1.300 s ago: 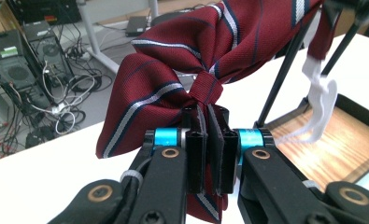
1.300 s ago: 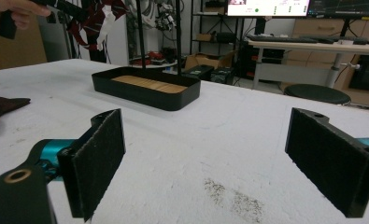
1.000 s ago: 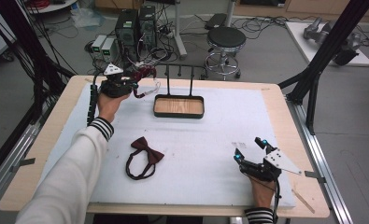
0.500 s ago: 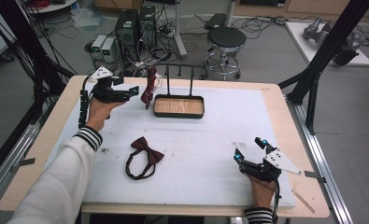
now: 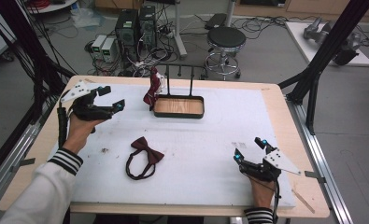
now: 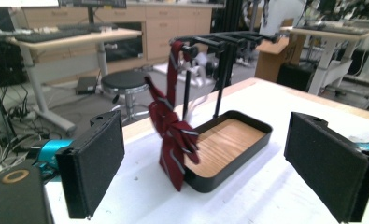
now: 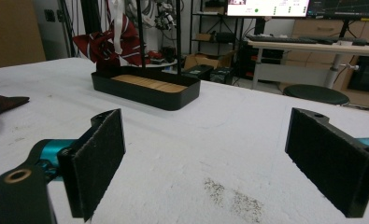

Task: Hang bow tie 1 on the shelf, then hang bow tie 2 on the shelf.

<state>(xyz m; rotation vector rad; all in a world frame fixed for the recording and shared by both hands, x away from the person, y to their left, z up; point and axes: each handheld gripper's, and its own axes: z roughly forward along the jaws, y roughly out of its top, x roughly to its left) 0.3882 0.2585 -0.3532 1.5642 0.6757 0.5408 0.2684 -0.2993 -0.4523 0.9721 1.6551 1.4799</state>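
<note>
A dark red striped necktie (image 5: pixel 151 89) hangs from the black rack (image 5: pixel 179 68) over the left end of the wood-bottomed tray (image 5: pixel 178 114); its tail (image 6: pixel 172 132) drapes against the tray rim (image 6: pixel 234 164). My left gripper (image 5: pixel 113 97) hovers to the left of the rack. Its jaws have just opened and stand open, with nothing between the pads (image 6: pixel 96 162). A dark red bow tie (image 5: pixel 145 154) with its strap lies flat mid-table. My right gripper (image 5: pixel 250 149) rests open near the front right, pads (image 7: pixel 332 161) apart over bare mat.
The white mat (image 5: pixel 219 135) covers the wooden table (image 5: pixel 285 121). A stool (image 5: pixel 225 39) and computer boxes (image 5: pixel 135 25) stand on the floor behind the table. Black frame posts (image 5: pixel 322 60) rise at the right.
My left gripper has let go of the necktie and drawn away to the left of the rack. The necktie now hangs from the rack. The right gripper has not moved.
</note>
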